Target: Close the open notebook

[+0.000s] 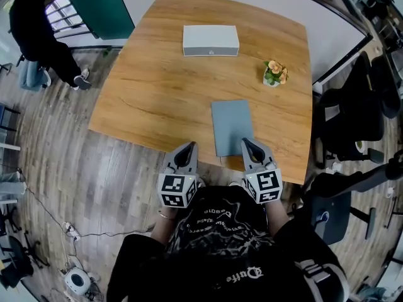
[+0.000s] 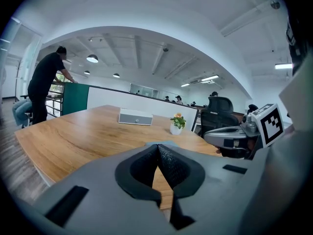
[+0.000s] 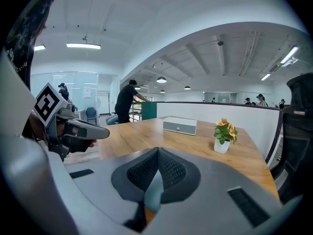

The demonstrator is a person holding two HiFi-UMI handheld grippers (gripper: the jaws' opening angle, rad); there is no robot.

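The notebook [image 1: 232,128] lies flat on the wooden table [image 1: 157,93], a grey-blue cover facing up, near the front edge. My left gripper [image 1: 187,148] hovers at the table's front edge just left of the notebook, jaws shut and empty. My right gripper [image 1: 250,145] is over the notebook's near right corner, jaws shut with nothing seen between the pads. In the left gripper view the left gripper [image 2: 157,148] points across the table, with a sliver of the notebook [image 2: 159,143] beyond its tips. In the right gripper view the right gripper [image 3: 157,153] has the notebook [image 3: 152,195] showing below its pads.
A white box [image 1: 211,40] sits at the table's far side and a small flower pot [image 1: 275,73] at the right. Black office chairs [image 1: 352,118] stand right of the table. A person [image 1: 38,30] stands by a green partition [image 1: 104,5] at the upper left.
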